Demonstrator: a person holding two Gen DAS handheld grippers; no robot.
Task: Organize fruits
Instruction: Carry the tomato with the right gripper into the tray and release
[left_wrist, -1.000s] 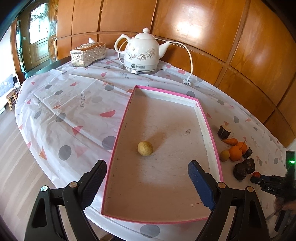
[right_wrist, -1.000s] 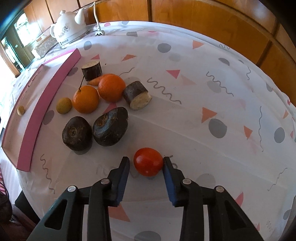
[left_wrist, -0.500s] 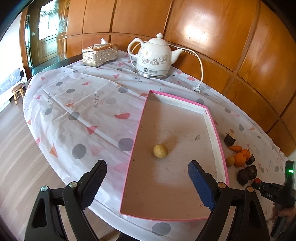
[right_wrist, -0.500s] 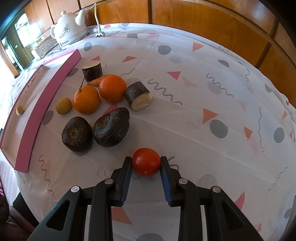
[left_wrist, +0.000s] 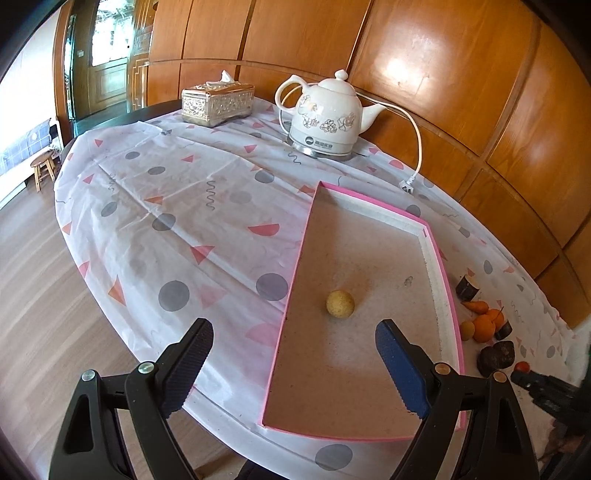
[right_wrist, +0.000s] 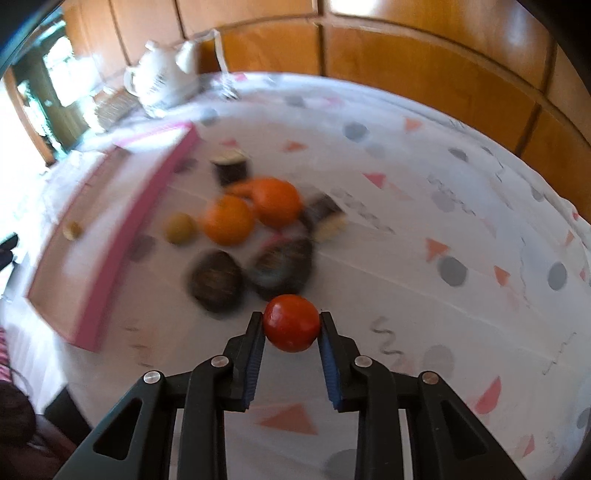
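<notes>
Glossy wood panelling behind a thin patterned tablecloth (left_wrist: 192, 206). Right gripper (right_wrist: 291, 328) clamped on smooth round tomato (right_wrist: 291, 328), right of pink-rimmed rectangular tray (left_wrist: 448, 291). Left gripper (left_wrist: 295, 358) spread wide, holding nothing, near tray's pale bumpy ball (left_wrist: 340, 303).

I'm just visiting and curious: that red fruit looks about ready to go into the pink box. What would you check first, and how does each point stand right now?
1. Right tool gripping the red fruit: ok, both pads press its sides.
2. Fruit centred between the pads: ok, though held near the tips.
3. Room in the pink tray: ok, only one small yellow fruit lies inside.
4. Left tool out of the way: cannot tell; it is open, empty, and hovers over the tray's near end.
5. Fruit lifted off the tablecloth: cannot tell, the picture is blurred.
</notes>
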